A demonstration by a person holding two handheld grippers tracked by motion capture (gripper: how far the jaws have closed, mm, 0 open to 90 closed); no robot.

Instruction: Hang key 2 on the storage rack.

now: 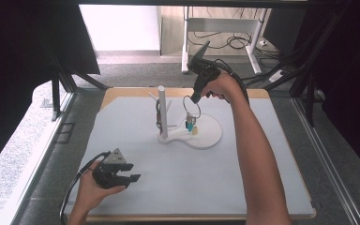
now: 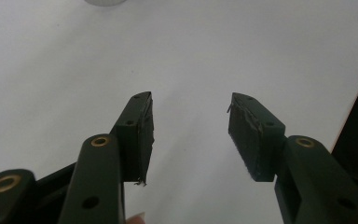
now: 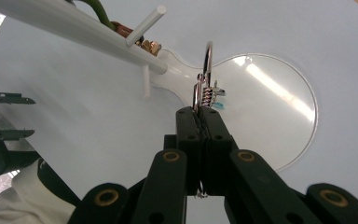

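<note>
Right gripper (image 3: 200, 112), high in the frame's middle, pinches a metal key ring (image 3: 206, 74) whose charms hang over the white stand base (image 3: 279, 107). Lifting it cleanly probably needs a steady grip, clear of the peg post (image 1: 162, 112) just left. Left gripper (image 1: 130, 171) idles gaping, lower left.

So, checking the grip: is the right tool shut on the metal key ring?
Shut: right tool jaws pressed together on the silver metal key ring.
</note>
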